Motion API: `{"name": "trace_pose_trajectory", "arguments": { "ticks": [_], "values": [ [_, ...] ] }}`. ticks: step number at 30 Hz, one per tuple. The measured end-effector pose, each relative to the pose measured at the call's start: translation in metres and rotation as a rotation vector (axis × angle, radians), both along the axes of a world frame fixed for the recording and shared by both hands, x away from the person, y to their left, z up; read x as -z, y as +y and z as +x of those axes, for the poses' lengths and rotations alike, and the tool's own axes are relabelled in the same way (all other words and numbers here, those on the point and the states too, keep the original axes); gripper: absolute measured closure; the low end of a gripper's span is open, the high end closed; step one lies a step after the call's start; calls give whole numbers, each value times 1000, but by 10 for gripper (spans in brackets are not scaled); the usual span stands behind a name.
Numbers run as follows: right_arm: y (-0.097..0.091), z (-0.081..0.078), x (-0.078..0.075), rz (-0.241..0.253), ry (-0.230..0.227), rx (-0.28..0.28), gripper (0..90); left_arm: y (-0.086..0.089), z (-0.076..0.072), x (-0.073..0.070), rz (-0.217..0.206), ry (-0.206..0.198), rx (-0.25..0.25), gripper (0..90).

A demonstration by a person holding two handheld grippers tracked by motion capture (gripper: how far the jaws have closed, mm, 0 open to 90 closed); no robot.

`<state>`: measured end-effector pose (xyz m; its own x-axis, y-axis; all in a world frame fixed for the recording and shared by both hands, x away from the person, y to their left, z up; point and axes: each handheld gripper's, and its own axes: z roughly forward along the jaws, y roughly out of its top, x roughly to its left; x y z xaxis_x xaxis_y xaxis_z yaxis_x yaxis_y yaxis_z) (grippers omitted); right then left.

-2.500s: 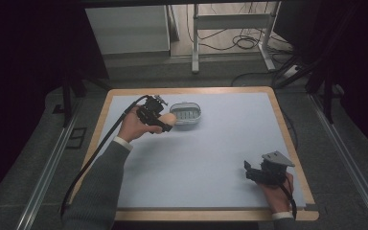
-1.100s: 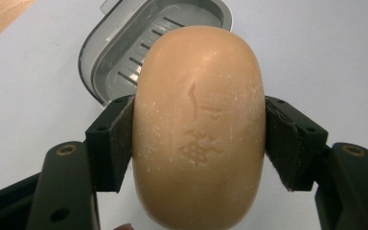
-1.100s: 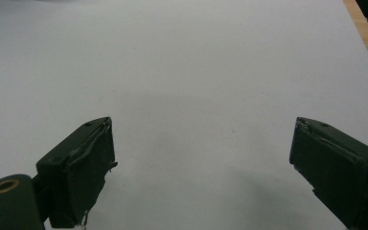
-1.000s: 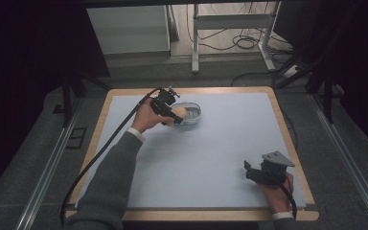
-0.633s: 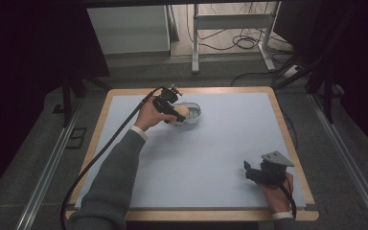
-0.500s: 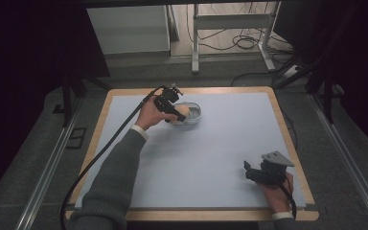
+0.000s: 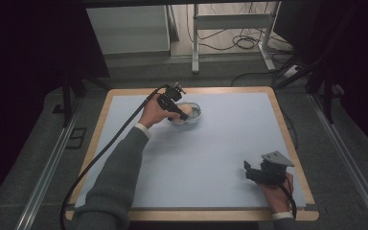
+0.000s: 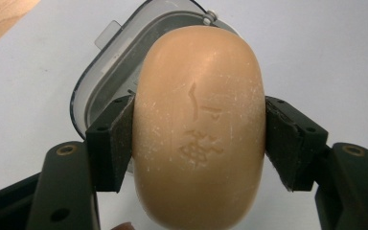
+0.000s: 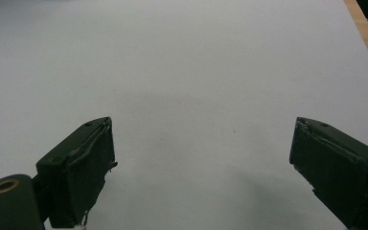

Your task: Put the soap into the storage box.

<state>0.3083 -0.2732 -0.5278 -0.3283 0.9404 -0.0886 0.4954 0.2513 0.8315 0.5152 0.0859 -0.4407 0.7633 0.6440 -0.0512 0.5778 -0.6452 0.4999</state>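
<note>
Placing step: the left gripper (image 8: pixel 199 139) clamps the soap bar (image 8: pixel 199 124) over the clear dish (image 7: pixel 191 113), at the table's 12 o'clock. Right gripper (image 9: pixel 201 163), jaws apart and empty, rests at 4 o'clock. Next, probably: lower, then release.

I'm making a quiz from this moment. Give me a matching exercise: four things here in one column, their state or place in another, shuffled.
1. soap bar
2. soap dish
3. right tongs
4. left tongs

a. open, over bare mat
b. clamped between two pads
c. grey, at the mat's far side
d. shut on something

Pairs: 1-b, 2-c, 3-a, 4-d
</note>
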Motion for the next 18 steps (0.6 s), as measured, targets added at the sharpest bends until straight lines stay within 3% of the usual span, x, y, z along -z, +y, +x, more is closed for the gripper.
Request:
{"name": "trace_pose_trajectory", "arguments": {
  "ticks": [6, 18],
  "values": [
    [0, 0, 0, 1, 2, 0, 84, -5, 6, 3, 20, -6, 25, 324],
    [0, 0, 0, 1, 1, 0, 84, -14, 18, 10, 20, 1, 25, 324]
  ]
}}
